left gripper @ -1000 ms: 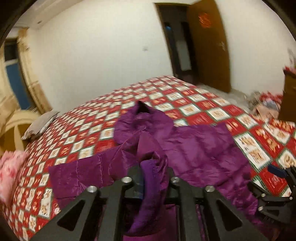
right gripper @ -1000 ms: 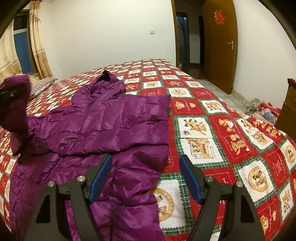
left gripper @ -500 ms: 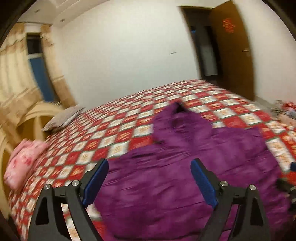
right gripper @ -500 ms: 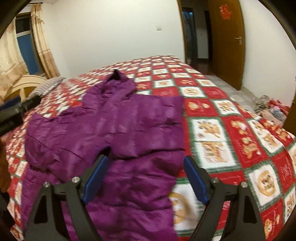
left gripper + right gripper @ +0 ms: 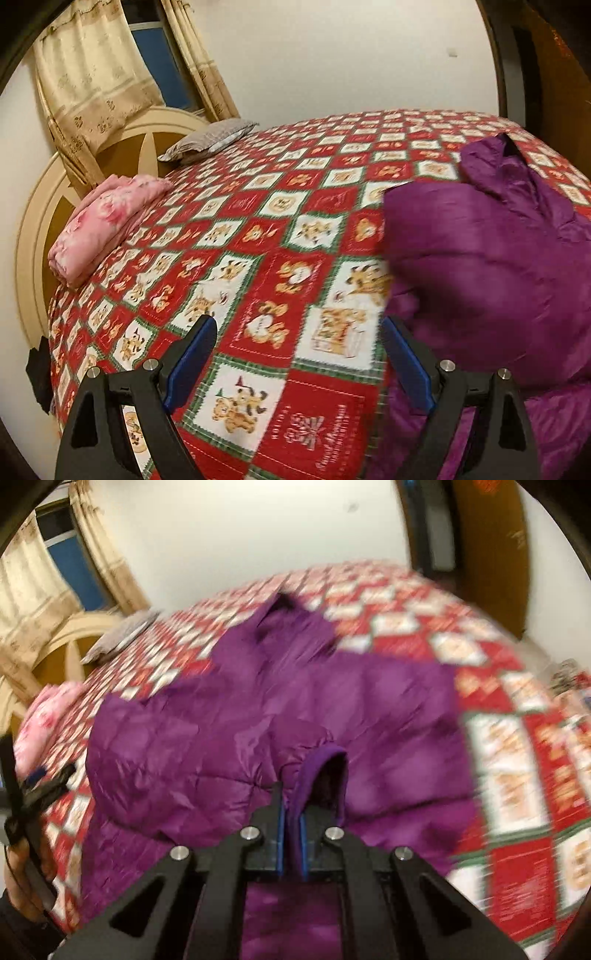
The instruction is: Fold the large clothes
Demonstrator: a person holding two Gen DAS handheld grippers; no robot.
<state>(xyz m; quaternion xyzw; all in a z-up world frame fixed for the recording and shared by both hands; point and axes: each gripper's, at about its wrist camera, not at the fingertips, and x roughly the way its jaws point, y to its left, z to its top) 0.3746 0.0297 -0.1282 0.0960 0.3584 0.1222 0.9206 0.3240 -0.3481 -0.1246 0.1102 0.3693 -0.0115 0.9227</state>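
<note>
- Left gripper [image 5: 297,363], blue-padded fingers [image 5: 192,360] spread and empty, hovers over the red-and-white patchwork bedspread [image 5: 258,236], just beside the jacket's edge.
- The purple quilted hooded jacket [image 5: 266,716] lies mid-bed, long axis running away from the cameras, hood [image 5: 291,627] pointing toward the far wall.
- Right gripper [image 5: 291,834] pinches a sleeve cuff [image 5: 325,771]; judged mid-fold, the next move calls for carrying that sleeve across the body.

Glossy quilted purple jacket [image 5: 258,716] lies on a matt printed cloth bedspread [image 5: 280,236].
</note>
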